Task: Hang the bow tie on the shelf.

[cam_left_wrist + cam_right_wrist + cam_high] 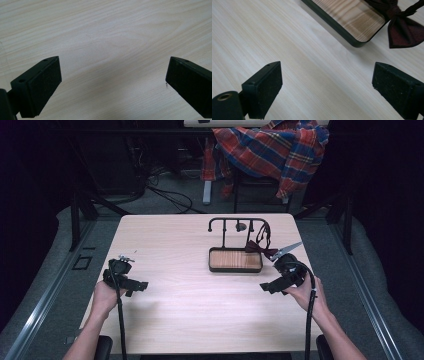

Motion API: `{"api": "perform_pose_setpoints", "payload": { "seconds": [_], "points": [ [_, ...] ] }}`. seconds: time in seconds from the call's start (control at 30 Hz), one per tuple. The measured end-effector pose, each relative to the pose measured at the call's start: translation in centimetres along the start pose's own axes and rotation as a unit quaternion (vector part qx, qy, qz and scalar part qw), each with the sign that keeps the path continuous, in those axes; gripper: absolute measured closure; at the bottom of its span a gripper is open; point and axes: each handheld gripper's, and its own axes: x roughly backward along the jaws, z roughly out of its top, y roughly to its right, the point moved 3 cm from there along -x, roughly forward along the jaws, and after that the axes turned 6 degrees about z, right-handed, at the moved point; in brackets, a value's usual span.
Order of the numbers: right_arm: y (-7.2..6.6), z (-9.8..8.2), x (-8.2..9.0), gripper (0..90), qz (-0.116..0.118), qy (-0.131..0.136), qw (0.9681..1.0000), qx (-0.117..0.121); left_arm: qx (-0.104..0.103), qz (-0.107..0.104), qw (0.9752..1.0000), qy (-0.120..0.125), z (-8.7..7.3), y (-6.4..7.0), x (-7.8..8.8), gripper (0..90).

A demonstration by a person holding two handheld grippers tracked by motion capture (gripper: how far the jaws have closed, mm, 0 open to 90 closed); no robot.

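A dark red bow tie [261, 248] hangs by its strap from a black hook rack [239, 222], which stands on a wood-lined tray [235, 269] at the table's right middle. One wing of the bow tie [403, 30] droops over the tray's right corner [358, 43]. My right gripper [268, 287] hovers just in front of and to the right of the tray. In the right gripper view, the right gripper [327, 90] stands open over bare wood. My left gripper [141, 286] is at the table's left, and the left gripper view shows the left gripper [113, 85] open and holding nothing.
The light wooden table [190, 320] has bare room in the middle and front. Behind it, a chair draped with a red and blue plaid shirt [272, 147] stands past the far edge. Cables [170, 195] lie on the grey floor.
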Motion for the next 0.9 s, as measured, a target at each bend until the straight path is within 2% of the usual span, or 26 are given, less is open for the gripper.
{"api": "perform_pose_setpoints", "payload": {
  "seconds": [0.37, 0.5, 0.53, 0.77, 0.9],
  "points": [
    [-1.2, -2.5, -1.3, 2.4, 0.016, -0.029, 0.9995, -0.005, -0.004, 0.001, 1.0, 0.0, 0.0, 0.1, -0.1, 0.2],
    [-1.5, -3.5, -1.7, 0.4, 0.018, -0.037, 0.9991, -0.006, -0.004, 0.001, 1.0, -0.001, 0.0, 0.1, -0.1, 0.1],
    [-1.5, -3.6, -1.8, 0.4, 0.012, -0.038, 0.9992, -0.003, -0.005, 0.0, 1.0, -0.002, 0.0, 0.1, -0.1, 0.2],
    [-1.5, -3.7, -2.7, 0.5, 0.009, -0.058, 0.9982, 0.008, -0.007, 0.001, 1.0, -0.004, 0.0, 0.2, -0.2, 0.2],
    [-1.1, -3.8, -2.8, 5.1, 0.004, -0.064, 0.9979, 0.011, -0.005, 0.0, 1.0, -0.005, 0.1, 0.2, -0.2, 0.2]
  ]
}}
